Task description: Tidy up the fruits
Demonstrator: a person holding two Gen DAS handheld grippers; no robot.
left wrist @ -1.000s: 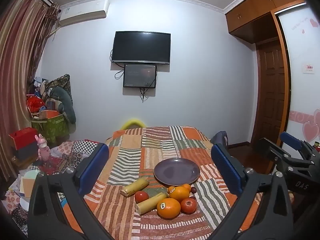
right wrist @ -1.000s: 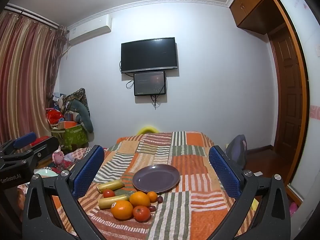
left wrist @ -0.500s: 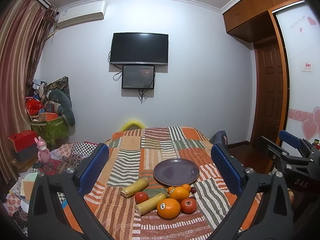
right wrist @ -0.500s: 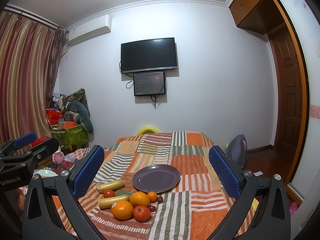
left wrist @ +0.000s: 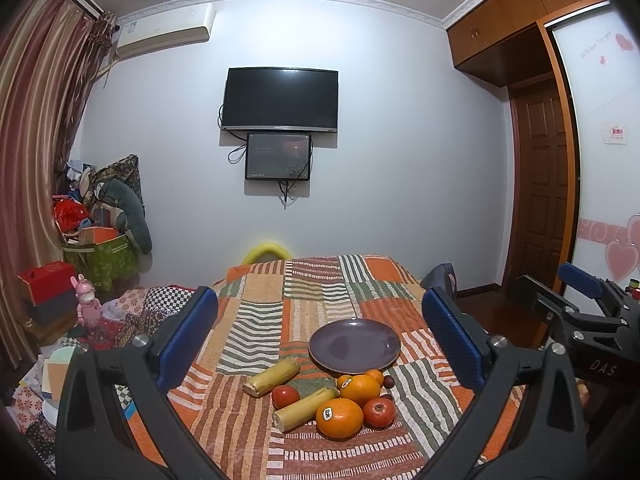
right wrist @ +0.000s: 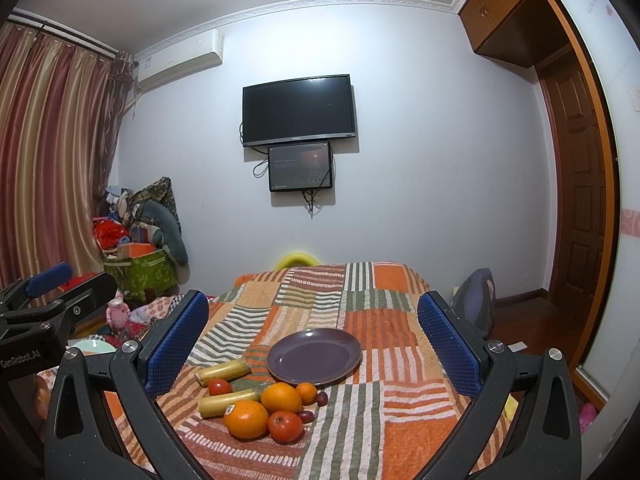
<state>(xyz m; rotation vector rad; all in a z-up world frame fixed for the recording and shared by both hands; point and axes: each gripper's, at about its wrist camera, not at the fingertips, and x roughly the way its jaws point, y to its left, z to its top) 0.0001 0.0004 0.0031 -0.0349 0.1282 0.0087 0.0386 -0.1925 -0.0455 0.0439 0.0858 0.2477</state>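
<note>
From the left wrist view, your left tongs (left wrist: pixel 320 336) are spread wide and hold nothing. The fruit lies ahead of them and low, a little right of their centre line, on the striped bedspread (left wrist: pixel 312 292). The purple plate (left wrist: pixel 354 346) sits just beyond the pile and is bare. The nearest piece is the big orange with a sticker (left wrist: pixel 339 417), with a red tomato (left wrist: pixel 378 412) touching its right side. Two yellow cane-like sticks lie on the left of the pile; the nearer stick (left wrist: pixel 306 409) has its long axis running from near-left to far-right, so spread fingers would cross it fairly squarely. Your right tongs (left wrist: pixel 576 300) show at the right edge, well off the pile.

From the right wrist view, your right tongs (right wrist: pixel 314 342) are also wide apart and empty. Here the pile lies ahead and left of centre: the stickered orange (right wrist: pixel 245 419) and tomato (right wrist: pixel 285 425) are nearest, the plate (right wrist: pixel 314 357) almost dead ahead. The left tongs (right wrist: pixel 44 296) sit far left.

Judging by both views, neither hand is clearly nearer; the left suits the sticks, the right the round fruit by the plate.
</note>
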